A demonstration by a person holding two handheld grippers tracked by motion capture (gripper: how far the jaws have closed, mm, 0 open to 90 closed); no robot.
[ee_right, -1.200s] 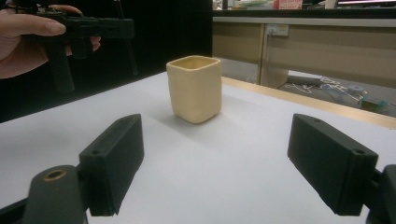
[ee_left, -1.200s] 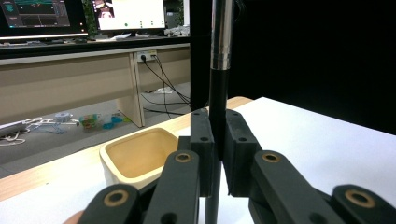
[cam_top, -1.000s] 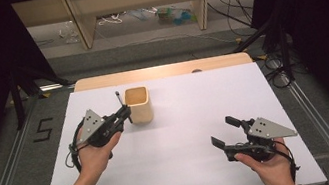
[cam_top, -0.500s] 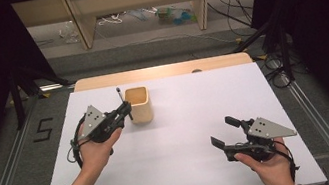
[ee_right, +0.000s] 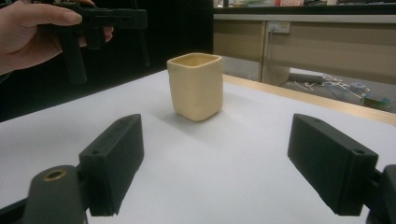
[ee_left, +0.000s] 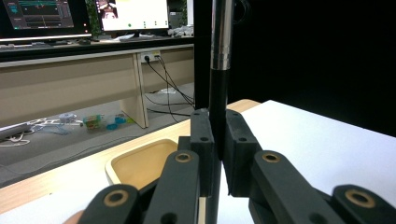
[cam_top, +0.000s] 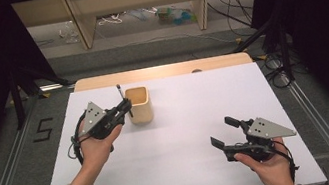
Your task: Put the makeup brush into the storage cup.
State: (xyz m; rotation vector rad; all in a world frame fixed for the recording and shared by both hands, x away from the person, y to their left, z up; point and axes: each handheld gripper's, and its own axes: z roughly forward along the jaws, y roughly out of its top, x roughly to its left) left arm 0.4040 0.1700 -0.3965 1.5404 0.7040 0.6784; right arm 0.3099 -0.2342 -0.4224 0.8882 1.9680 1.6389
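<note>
Bright, even overhead light, soft shadows

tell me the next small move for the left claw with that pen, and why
Probably carry it a little further over the cup's mouth, then lower. The left claw grips the pen upright, beside the rim of the beige cup rather than over its opening.

white table [cam_top: 185,170] wide open between both hands, only obstacle beige cup [cam_top: 139,105] just beside left gripper [cam_top: 124,109], right gripper [cam_top: 224,132] well apart
</note>
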